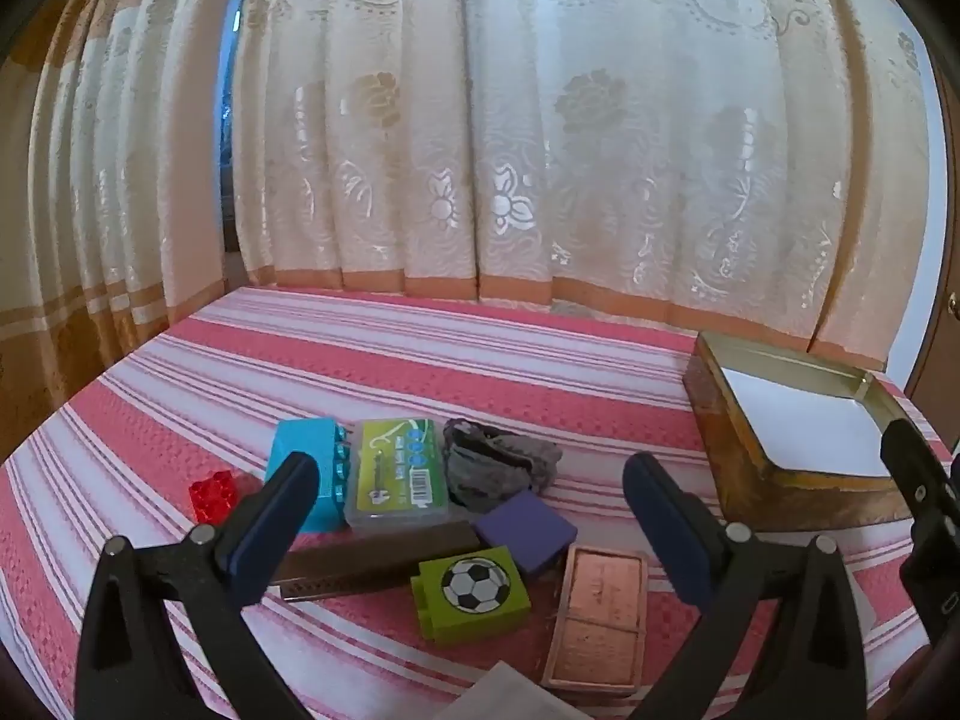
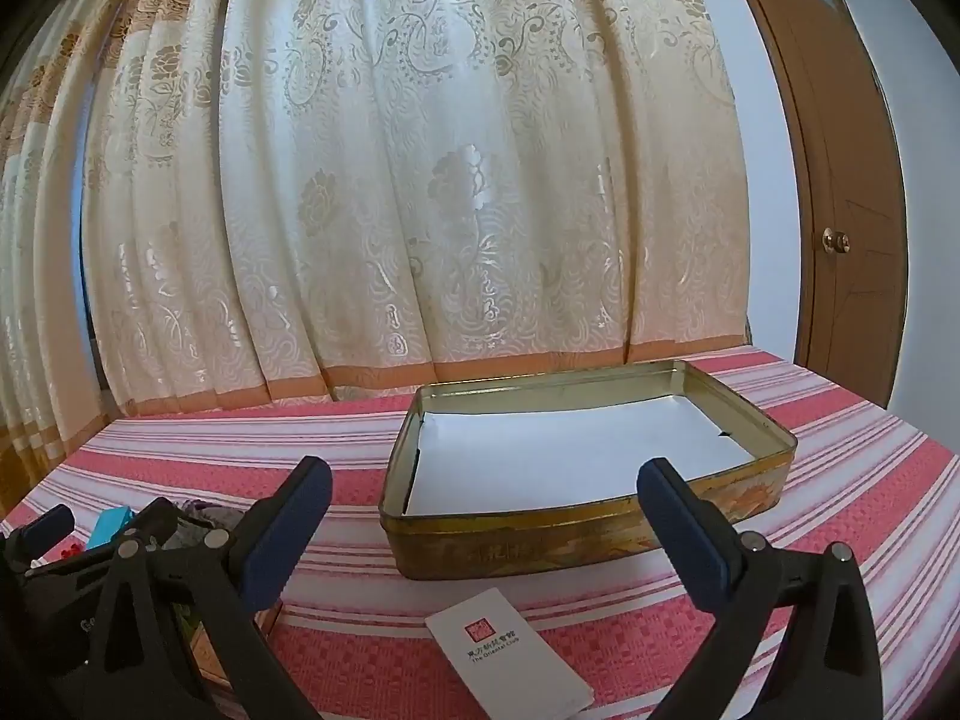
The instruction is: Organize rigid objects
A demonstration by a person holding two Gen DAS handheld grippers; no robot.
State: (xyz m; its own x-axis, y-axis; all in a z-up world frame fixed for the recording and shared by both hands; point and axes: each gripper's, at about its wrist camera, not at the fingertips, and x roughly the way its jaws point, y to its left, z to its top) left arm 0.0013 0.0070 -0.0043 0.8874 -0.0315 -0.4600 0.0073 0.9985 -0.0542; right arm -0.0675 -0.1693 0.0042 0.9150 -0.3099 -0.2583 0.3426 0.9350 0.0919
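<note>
In the left wrist view a pile lies on the striped bedspread: a blue block [image 1: 303, 468], a small red brick [image 1: 210, 498], a clear case with a green label [image 1: 399, 474], a purple square block [image 1: 525, 531], a dark flat bar [image 1: 384, 561], a green block with a football picture [image 1: 471, 591] and a copper-coloured tin [image 1: 600, 618]. My left gripper [image 1: 471, 474] hovers open over this pile, holding nothing. An open gold tin box [image 2: 588, 516] lined with white paper sits ahead of my right gripper [image 2: 485, 476], which is open and empty.
A crumpled grey cloth [image 1: 498, 468] lies among the pile. A white card [image 2: 510, 660] lies on the bedspread in front of the tin box. Cream patterned curtains [image 2: 420, 210] hang behind the bed, and a brown door [image 2: 840, 210] stands at the right.
</note>
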